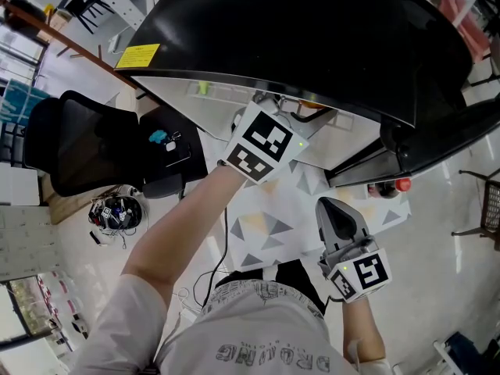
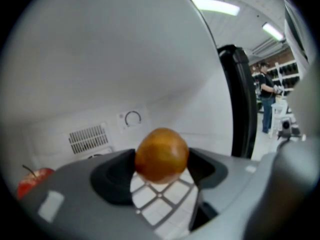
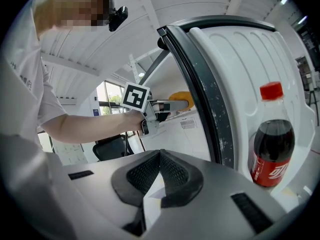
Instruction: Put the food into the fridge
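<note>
Orange fruit (image 2: 161, 155), one only, is held inside the fridge (image 2: 100, 59) over its shelf (image 2: 161, 198).
The left gripper (image 2: 160, 176) is the nearer: its jaws stand wide, pressed on either side of the round fruit, which has no long axis. One red apple (image 2: 31, 181) lies to its left. The right gripper (image 3: 159, 158), jaws together and empty, hangs well apart outside, near the door's single cola bottle (image 3: 272, 144).

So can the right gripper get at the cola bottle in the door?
Probably yes: the cola bottle stands exposed in the open door, with nothing between it and the right gripper. Its jaws are shut and empty, so they must open first.
</note>
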Demonstrator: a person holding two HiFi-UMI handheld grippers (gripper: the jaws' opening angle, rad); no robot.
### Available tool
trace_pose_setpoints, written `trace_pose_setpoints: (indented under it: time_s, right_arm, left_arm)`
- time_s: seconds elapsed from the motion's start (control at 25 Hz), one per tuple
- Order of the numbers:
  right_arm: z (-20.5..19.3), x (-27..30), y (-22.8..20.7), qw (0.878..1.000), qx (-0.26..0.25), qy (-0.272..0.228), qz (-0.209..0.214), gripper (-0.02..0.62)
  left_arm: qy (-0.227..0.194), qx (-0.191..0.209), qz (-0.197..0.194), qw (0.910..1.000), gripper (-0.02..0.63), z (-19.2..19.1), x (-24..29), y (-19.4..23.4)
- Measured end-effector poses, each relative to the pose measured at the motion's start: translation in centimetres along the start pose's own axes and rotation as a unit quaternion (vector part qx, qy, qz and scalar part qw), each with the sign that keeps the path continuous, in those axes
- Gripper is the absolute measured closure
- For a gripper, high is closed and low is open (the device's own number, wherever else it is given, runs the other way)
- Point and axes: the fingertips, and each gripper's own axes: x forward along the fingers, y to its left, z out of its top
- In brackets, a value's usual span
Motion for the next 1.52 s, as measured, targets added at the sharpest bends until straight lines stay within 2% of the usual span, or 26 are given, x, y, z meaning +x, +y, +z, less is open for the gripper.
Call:
trace_pose_setpoints:
  time_s: [0.6, 0.84, 1.52]
  right_arm:
    - [0.0, -0.4, -0.4, 1.000, 0.002, -0.003, -0.006, 0.593]
    - [-0.2, -0.4, -0.2, 1.000, 0.004, -0.002, -0.008, 0.592]
    - [0.0, 0.0, 0.6, 1.000, 0.000, -0.005, -0.006, 0.592]
  left_arm:
    - [0.044, 0.033, -0.012, 0.9984, 0.269, -1.1, 0.7, -0.8]
    - [0.047, 0.032, -0.013, 0.9983, 0.243, -1.1, 0.7, -1.0]
    - [0.041, 0.029, -0.025, 0.9984, 0.232, -1.1, -0.4, -1.4]
